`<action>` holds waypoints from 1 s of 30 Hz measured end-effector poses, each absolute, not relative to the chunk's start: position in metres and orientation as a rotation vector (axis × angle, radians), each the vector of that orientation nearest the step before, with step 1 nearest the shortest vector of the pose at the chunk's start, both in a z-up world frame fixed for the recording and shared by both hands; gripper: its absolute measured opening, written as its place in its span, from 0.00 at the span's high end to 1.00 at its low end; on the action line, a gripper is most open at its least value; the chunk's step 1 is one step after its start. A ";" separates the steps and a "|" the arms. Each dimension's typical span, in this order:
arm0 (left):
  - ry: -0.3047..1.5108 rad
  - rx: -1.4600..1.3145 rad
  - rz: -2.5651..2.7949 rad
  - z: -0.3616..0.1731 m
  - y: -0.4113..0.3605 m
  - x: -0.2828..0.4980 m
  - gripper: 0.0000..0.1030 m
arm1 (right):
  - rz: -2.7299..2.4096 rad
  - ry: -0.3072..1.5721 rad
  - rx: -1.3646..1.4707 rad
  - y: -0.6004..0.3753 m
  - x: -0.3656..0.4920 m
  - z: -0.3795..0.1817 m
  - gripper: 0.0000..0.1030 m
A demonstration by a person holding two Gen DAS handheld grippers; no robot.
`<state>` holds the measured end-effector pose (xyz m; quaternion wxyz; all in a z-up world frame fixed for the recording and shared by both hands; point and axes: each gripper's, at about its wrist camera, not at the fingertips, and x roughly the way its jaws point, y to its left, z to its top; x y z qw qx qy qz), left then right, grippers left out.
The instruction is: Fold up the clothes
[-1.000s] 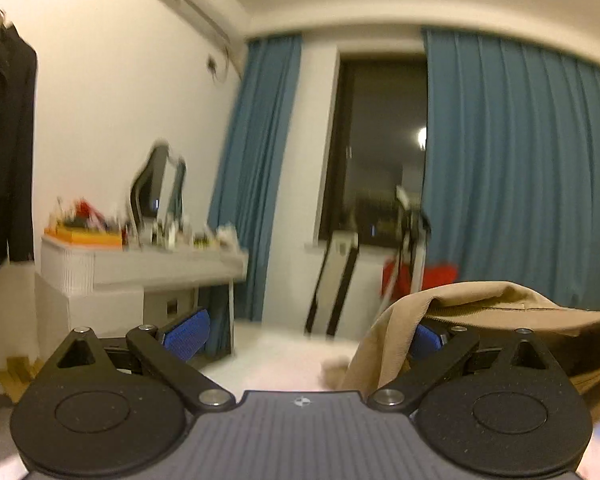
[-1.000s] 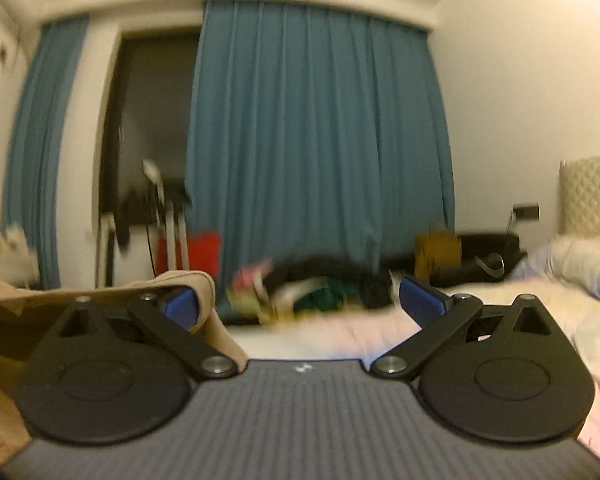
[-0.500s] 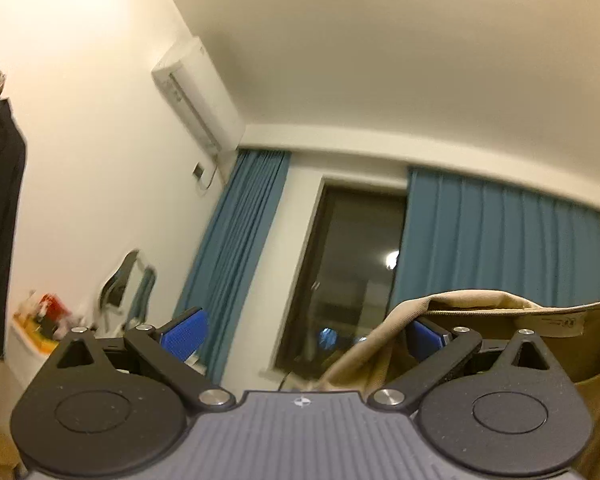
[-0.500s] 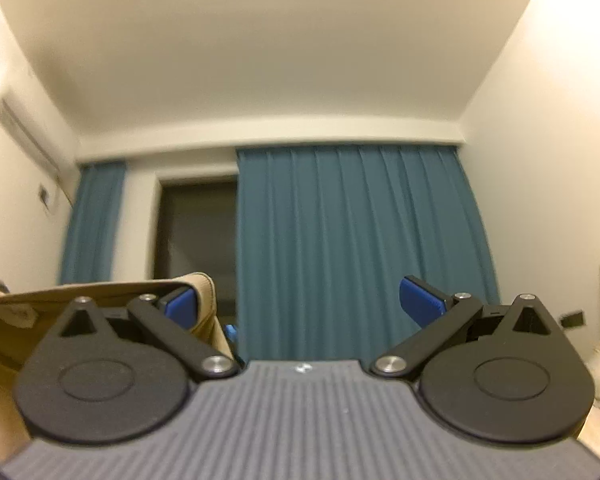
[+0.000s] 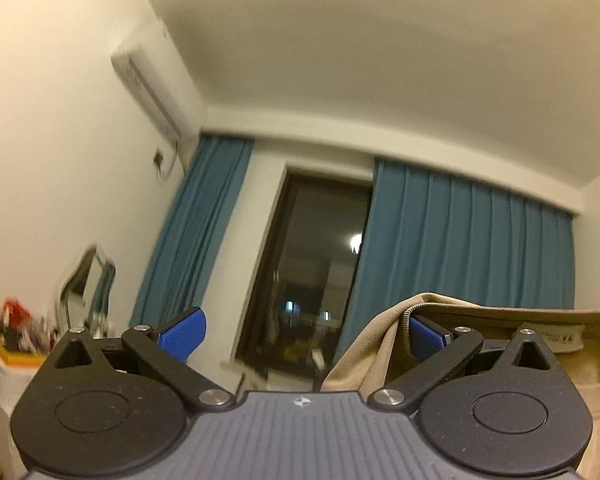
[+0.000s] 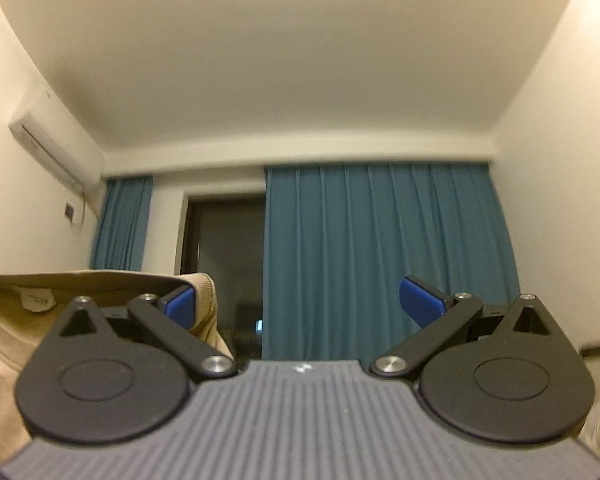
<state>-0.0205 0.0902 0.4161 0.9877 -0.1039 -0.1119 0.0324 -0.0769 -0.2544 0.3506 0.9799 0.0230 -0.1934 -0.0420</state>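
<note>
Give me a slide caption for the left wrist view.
Open left gripper raised toward the ceiling, tan garment hooked over one finger.

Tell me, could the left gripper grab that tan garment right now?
Probably yes: the left gripper is open and the tan garment already hangs over its right finger, with nothing between them.

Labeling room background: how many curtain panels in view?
2. A narrow curtain left of the dark window, near the AC unit; a wide curtain to its right. More may be off-frame.
</note>
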 end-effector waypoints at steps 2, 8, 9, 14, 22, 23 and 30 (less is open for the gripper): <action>-0.177 -0.212 0.064 0.395 0.089 0.009 0.00 | -0.087 -0.320 0.056 -0.259 -0.054 0.333 0.00; -0.081 -0.171 0.106 0.345 0.083 0.122 0.00 | -0.121 -0.187 0.064 -0.267 0.042 0.275 0.00; -0.070 -0.166 0.113 0.336 0.080 0.143 0.00 | -0.134 -0.177 0.063 -0.267 0.059 0.268 0.00; 0.029 -0.146 0.153 0.276 0.059 0.268 0.00 | -0.219 -0.131 0.018 -0.271 0.168 0.217 0.00; 0.333 -0.174 0.149 0.094 0.047 0.502 0.00 | -0.264 0.088 0.049 -0.294 0.360 0.064 0.00; 0.383 -0.179 0.143 0.069 0.048 0.524 0.00 | -0.267 0.135 0.057 -0.299 0.385 0.039 0.00; 0.690 -0.161 0.047 -0.055 0.050 0.612 0.05 | -0.231 0.462 0.018 -0.304 0.503 -0.077 0.00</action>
